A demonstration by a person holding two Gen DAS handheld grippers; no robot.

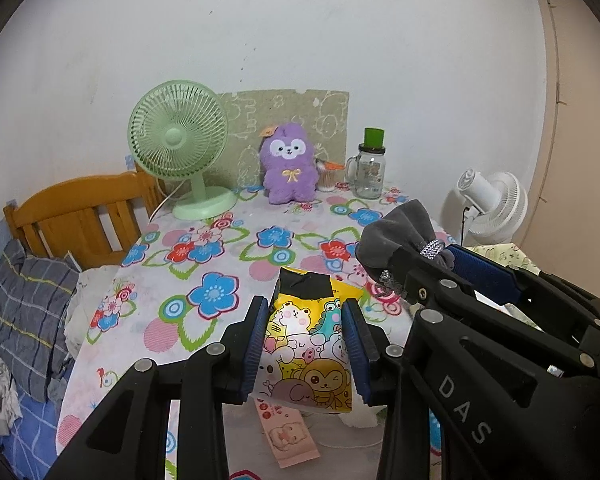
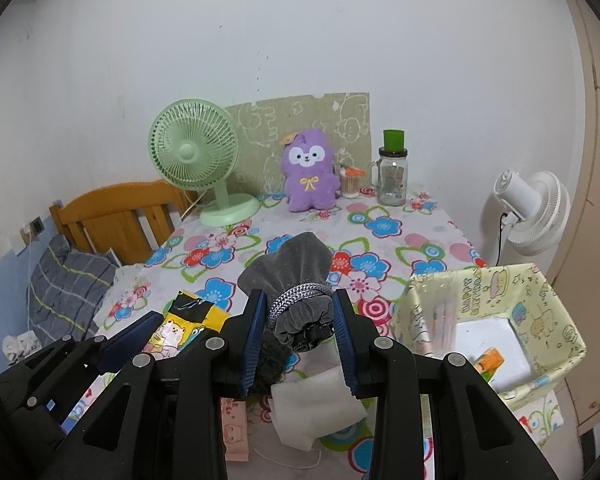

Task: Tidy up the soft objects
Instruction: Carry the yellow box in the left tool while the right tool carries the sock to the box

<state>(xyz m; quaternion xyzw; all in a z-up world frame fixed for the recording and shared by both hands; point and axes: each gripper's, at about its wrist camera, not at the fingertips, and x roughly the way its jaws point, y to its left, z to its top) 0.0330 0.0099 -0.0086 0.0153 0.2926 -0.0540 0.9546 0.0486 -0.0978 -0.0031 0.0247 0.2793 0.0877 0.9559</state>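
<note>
The left gripper (image 1: pixel 304 344) pinches the yellow cartoon packet (image 1: pixel 310 344) across its width, jaws pressed against both side edges, the packet's long axis running forward along the fingers. To its right, the right gripper (image 2: pixel 300 340) is clamped on the grey velvet pouch (image 2: pixel 296 276) just below its silver cord, the pouch's long axis also pointing forward, lifted above the floral tablecloth (image 2: pixel 384 224). The patterned fabric bin (image 2: pixel 540 292) sits to the right of the pouch, close beside the right gripper and well apart from the left, so by my judgement the pouch goes in by a short rightward swing. Under the grippers lie 1 white foam piece (image 2: pixel 312 412) and 1 pink packet (image 2: pixel 234 432). Counted: 2 grippers, 1 pouch, 1 yellow packet, 1 bin, 1 purple plush (image 2: pixel 310 168), 2 fans
</note>
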